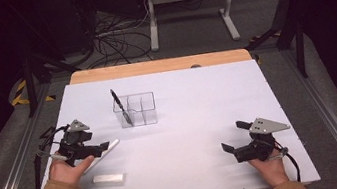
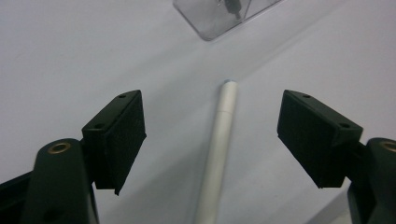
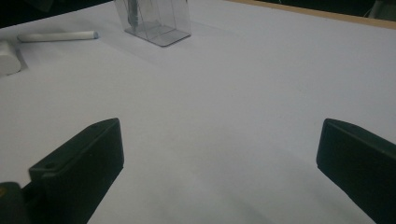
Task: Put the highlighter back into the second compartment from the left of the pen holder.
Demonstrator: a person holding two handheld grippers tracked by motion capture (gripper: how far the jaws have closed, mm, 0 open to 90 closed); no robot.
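Reaching: my left tongs (image 2: 212, 140) hang over the silver pen (image 2: 219, 144), jaws wide apart, one on each side of the barrel, touching nothing.
Step in hand: I judge this the approach to a pick-up, before any closing.
Silver pen: lying flat on the white counter (image 1: 188, 137), on my side of the clear organizer (image 1: 137, 110) and to its left, its tip aimed toward that box.
Clear organizer: upright, with a black pen (image 1: 121, 106) already leaning in its left compartment.
Right tongs (image 1: 238, 137): resting well to the right of the organizer, jaws spread, holding nothing.
White eraser (image 1: 109, 178): nearer me than the silver pen, farther still from the organizer, untouched.
Next move: lower the left tongs until the pads flank the barrel, close squarely on it, then lift and carry it to the organizer; a round barrel may roll if I pinch off-centre.
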